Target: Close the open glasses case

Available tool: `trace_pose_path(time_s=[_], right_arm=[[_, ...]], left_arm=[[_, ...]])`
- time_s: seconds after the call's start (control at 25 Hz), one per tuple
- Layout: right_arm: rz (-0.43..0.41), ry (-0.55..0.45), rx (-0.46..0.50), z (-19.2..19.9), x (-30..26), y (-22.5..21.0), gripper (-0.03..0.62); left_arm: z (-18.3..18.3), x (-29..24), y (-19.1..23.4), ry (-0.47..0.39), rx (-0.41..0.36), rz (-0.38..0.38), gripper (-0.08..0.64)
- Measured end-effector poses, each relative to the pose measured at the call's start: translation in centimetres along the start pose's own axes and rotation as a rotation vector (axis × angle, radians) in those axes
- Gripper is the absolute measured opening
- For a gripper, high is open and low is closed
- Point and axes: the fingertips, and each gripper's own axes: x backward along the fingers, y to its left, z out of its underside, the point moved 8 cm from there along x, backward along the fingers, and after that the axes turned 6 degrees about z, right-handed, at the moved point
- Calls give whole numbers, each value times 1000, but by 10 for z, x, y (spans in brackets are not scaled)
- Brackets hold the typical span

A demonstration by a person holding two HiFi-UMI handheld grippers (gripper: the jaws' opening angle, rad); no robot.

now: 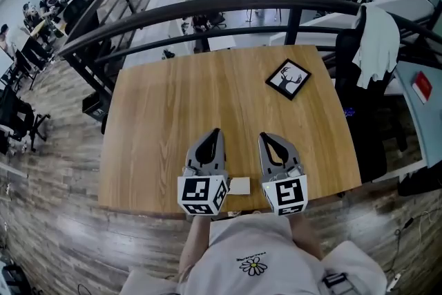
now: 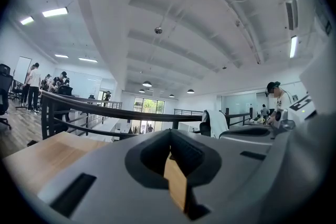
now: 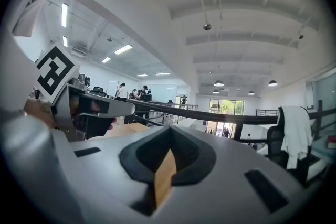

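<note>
Near edge: left gripper point(image 1: 216, 131) and right gripper point(image 1: 263, 136), level and side by side just inside the front edge of the table point(image 1: 173, 100), each with jaws clenched tip to tip on nothing. A pale flat object point(image 1: 239, 185) lies between their marker cubes (mostly hidden; whether it is the glasses case cannot be told). Beyond the tips, bare wood runs open to the far edge. A framed deer picture point(image 1: 289, 79) lies near the far right corner. A dark railing point(image 1: 207, 10) curves just behind, and a chair draped in white cloth point(image 1: 376, 45) stands off the right edge.
</note>
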Motion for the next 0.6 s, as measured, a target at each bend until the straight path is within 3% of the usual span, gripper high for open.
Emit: trace_pose_path(time_s=[0.6], right_arm=[[12,10,14,4,7,3,8]], left_arm=[[-4,8,0,-15,3,-1,17]])
